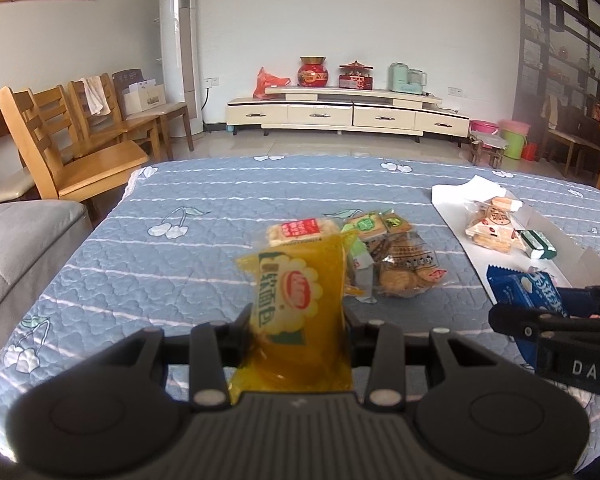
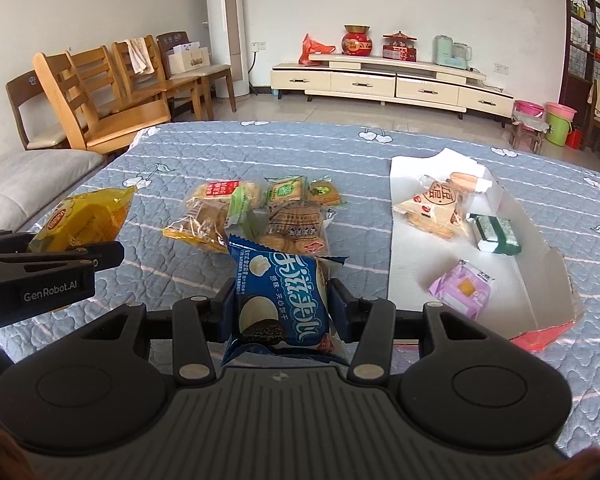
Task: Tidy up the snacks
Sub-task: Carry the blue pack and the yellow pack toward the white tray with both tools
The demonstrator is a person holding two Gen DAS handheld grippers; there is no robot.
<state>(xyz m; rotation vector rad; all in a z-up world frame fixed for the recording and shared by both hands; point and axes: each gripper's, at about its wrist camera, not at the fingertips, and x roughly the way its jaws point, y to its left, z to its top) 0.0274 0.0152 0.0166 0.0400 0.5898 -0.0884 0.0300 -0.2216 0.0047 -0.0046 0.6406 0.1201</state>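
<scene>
At your far left a grey sofa (image 1: 16, 248) butts against the bench (image 2: 220, 152), which wears a blue quilted cover, with wooden chairs (image 2: 100, 100) lined up behind. Your left gripper (image 1: 298, 320) has its jaws clamped on a yellow soft-bread packet (image 1: 296, 292), held upright above the cover; the right wrist view shows the same packet from the side, jutting past the gripper's black body. Just beyond lies the loose snack pile (image 2: 260, 212): rice crackers, green-labelled biscuits and a clear bag of round cookies, touching one another. Your right gripper (image 2: 282, 304) has its jaws closed on a blue sandwich-biscuit packet (image 2: 280, 300), which blocks the near side of the pile in that view. Only the right wrist view shows the whole white box (image 2: 540, 264) at your right, with a red-and-white cracker bag (image 2: 436, 208), a green packet (image 2: 496, 234) and a purple packet (image 2: 460, 292) inside, well apart; the left view cuts off its near end and the purple packet. The box's near right corner is torn down. Bare cover lies open between pile and box, and at the far edge.
</scene>
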